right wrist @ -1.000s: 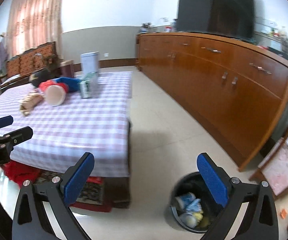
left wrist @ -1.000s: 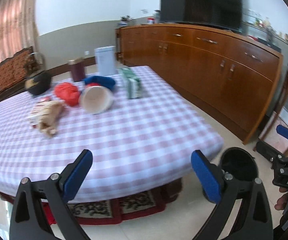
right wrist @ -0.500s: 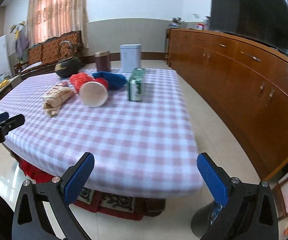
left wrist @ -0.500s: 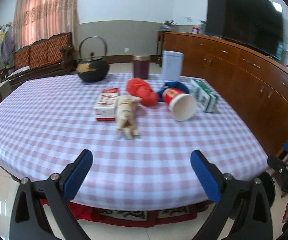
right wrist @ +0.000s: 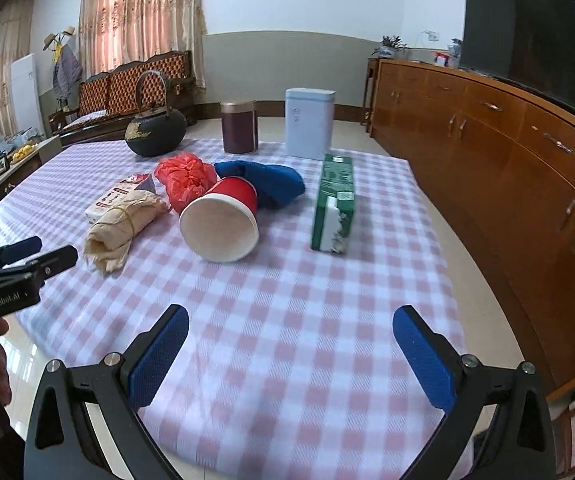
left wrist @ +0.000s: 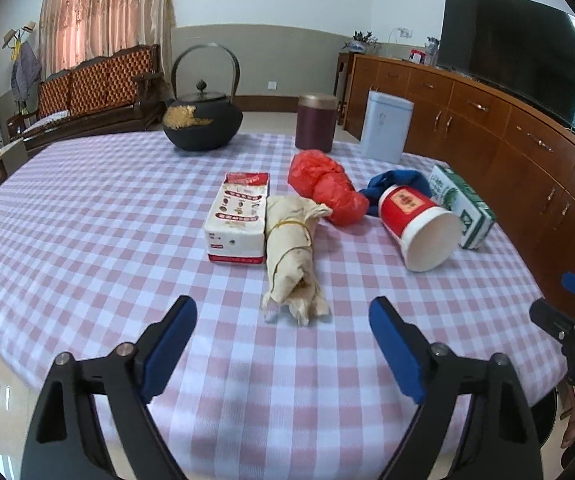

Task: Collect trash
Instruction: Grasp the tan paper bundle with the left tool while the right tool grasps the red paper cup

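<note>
Left wrist view: left gripper (left wrist: pixel 277 316), jaws wide and empty, approaching the tan bundle (left wrist: pixel 292 246) on the table (left wrist: pixel 87 220); next, straddle and close. Right gripper (right wrist: pixel 289 334) likewise wide, empty.

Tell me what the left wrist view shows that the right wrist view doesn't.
Left wrist only: the white snack box's whole printed top and the bin's dark rim under the table edge.
Right wrist only: the green carton's near end face.
Both: red paper cup tipped over, tied paper bundle, red bag, kettle; both claws open.
</note>
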Available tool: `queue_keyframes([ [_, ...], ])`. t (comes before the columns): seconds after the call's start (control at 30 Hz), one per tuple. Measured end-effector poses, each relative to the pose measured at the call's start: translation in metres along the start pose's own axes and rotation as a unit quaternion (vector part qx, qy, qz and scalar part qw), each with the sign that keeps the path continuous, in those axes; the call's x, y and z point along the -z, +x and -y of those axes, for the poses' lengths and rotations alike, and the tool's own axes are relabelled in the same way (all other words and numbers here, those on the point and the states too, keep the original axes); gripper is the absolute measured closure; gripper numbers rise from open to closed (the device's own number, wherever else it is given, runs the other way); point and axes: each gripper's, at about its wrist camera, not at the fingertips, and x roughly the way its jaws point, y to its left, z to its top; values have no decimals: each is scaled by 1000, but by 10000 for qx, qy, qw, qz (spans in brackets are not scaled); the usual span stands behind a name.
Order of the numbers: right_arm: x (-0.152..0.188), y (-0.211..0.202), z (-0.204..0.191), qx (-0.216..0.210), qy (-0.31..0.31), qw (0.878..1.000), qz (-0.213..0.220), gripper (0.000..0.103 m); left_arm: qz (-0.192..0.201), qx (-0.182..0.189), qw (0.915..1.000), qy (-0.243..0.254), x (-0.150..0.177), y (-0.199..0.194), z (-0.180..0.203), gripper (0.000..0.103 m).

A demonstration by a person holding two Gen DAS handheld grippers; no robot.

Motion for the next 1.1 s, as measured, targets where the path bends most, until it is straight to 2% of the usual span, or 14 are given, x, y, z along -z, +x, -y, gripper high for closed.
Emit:
queue_keyframes([
  [0.13, -14, 30, -6, -91, -102, 9998, -120, 4, -168, 38, 9998, 22, -6, 23, 0, 21],
  [0.3, -31, 67, -14, -152, -219, 9993, -279, 9, -363, 118, 9993, 27, -10, 43, 2, 33],
  [0.4, -38, 84, -14, -189, -189, 9989, -386, 12, -439, 143, 9989, 82, -12, 51, 5, 34],
  [0.5, -45, 96, -14, -274, -137, 9985, -463, 21, -483, 153, 9987, 84, -12, 57, 7, 35],
  [0.53, -46, 100, -15, -307, -126, 9983, -489, 24, -489, 181, 9986, 55, -12, 58, 6, 39],
  [0.6, -47, 106, -15, -358, -128, 9977, -557, 33, -523, 179, 9985, 17, -12, 61, 7, 48],
  [0.63, -47, 107, -16, -381, -122, 9975, -581, 46, -552, 209, 9983, -18, -11, 62, 6, 57],
  [0.67, -45, 109, -15, -443, -92, 9970, -631, 64, -540, 184, 9984, -24, -12, 64, 7, 61],
  [0.7, -44, 109, -15, -481, -63, 9967, -650, 75, -530, 192, 9984, -35, -11, 63, 7, 69],
  [0.73, -43, 109, -14, -516, -35, 9965, -663, 89, -518, 239, 9983, -67, -11, 62, 6, 83],
  [0.83, -37, 99, -10, -618, 77, 9962, -610, 95, -459, 344, 9983, -114, -8, 60, 4, 90],
  [0.93, -34, 89, -9, -650, 75, 9964, -536, 98, -324, 384, 9987, -111, -5, 48, 3, 91],
  [1.1, -29, 71, -6, -664, 91, 9970, -391, 99, -211, 424, 9989, -39, -3, 33, 6, 91],
])
